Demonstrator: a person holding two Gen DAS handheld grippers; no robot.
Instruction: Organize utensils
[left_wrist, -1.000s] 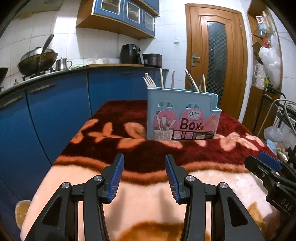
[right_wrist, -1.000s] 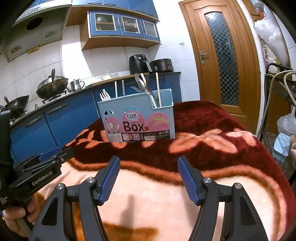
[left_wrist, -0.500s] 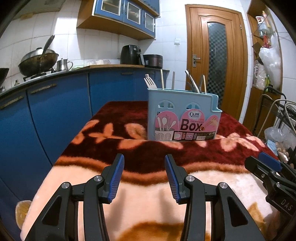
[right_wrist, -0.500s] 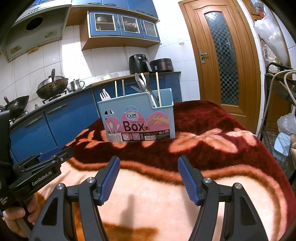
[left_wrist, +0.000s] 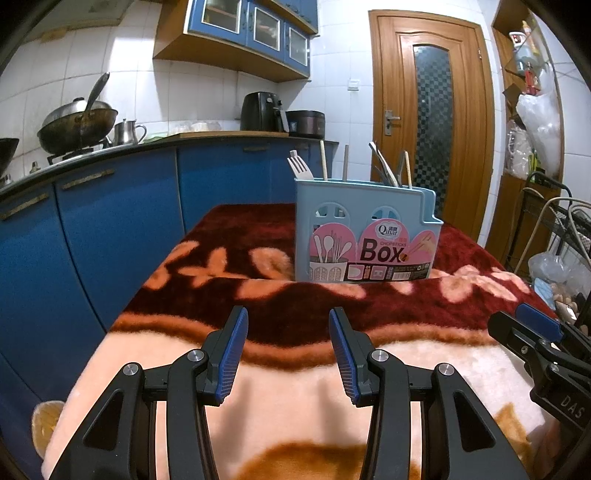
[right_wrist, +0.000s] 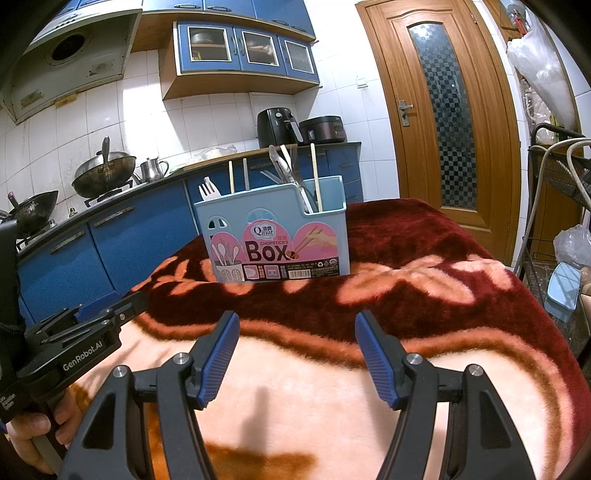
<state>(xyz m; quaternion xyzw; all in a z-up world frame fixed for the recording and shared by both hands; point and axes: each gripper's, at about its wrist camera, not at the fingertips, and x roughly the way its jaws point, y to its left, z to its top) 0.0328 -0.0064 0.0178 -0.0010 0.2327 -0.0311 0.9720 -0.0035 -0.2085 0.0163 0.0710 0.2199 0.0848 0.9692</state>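
A light blue utensil box (left_wrist: 364, 236) (right_wrist: 275, 240) with a pink "Box" label stands upright on the far part of the blanket-covered table (left_wrist: 280, 398). A white fork (left_wrist: 300, 168) (right_wrist: 208, 189), chopsticks (left_wrist: 323, 160) (right_wrist: 314, 177) and metal utensils (left_wrist: 384, 168) (right_wrist: 286, 162) stick up out of it. My left gripper (left_wrist: 286, 321) hovers open and empty over the near, pale part of the blanket. My right gripper (right_wrist: 297, 325) is open wider, also empty, and short of the box. Each gripper shows at the edge of the other's view.
Blue kitchen cabinets (left_wrist: 110, 229) run along the left with a wok (left_wrist: 75, 125) and kettle on the counter. A wooden door (left_wrist: 432, 122) stands behind the table. A wire rack (right_wrist: 557, 206) with bags is at the right. A hand (right_wrist: 33, 439) holds the left gripper's handle.
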